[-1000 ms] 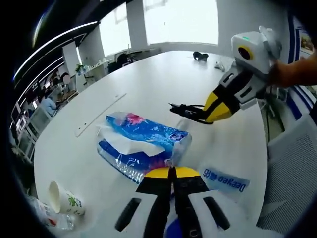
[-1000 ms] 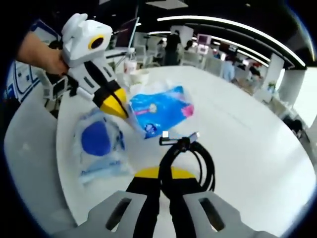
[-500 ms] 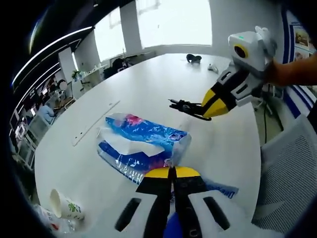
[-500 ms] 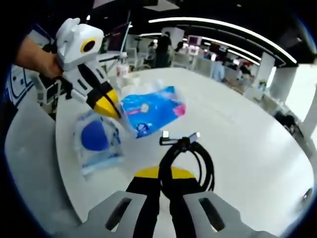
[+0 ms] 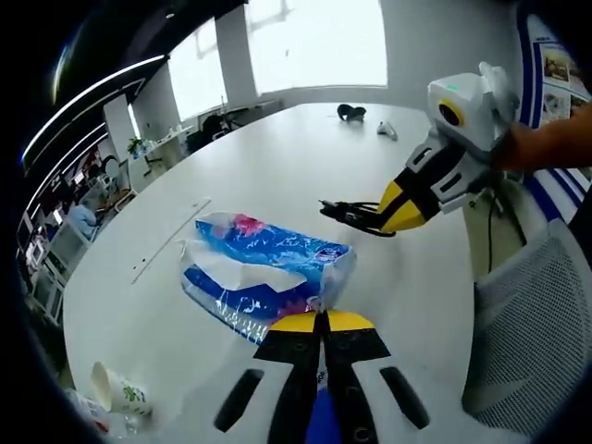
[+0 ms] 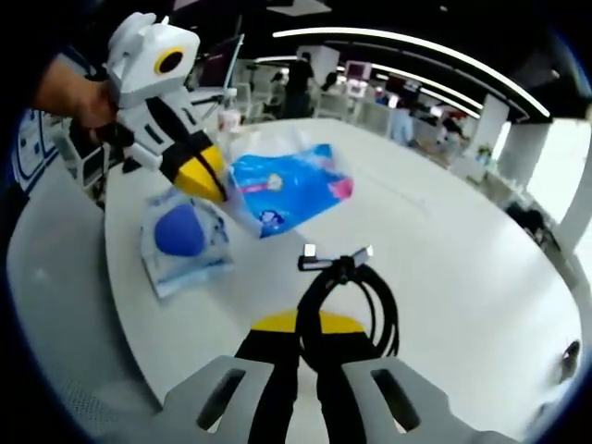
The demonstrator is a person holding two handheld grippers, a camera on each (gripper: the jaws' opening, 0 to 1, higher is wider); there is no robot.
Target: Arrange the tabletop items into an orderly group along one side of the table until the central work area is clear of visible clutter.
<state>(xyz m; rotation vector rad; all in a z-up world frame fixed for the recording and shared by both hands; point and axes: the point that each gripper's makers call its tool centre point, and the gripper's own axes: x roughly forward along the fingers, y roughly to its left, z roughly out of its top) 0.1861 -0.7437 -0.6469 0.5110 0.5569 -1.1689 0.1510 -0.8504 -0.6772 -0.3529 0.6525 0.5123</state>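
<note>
Cable coil (image 6: 347, 301) hangs pinched in the right hand-held gripper (image 6: 317, 326), lifted above the desk (image 6: 462, 277) for relocation. Left hand-held gripper (image 5: 323, 321) clamps the tissue pack (image 5: 264, 273) corner (apparently to drag it sideward). Paper cup (image 5: 118, 391) lies tipped near the edge.

Open-plan office. Large white oval table (image 5: 277, 176), bright windows (image 5: 314, 42) beyond its far end, curved ceiling light strips (image 6: 416, 46), white pillar (image 6: 518, 148), mesh chair (image 5: 527, 314) alongside, desks (image 6: 370, 111) behind.
</note>
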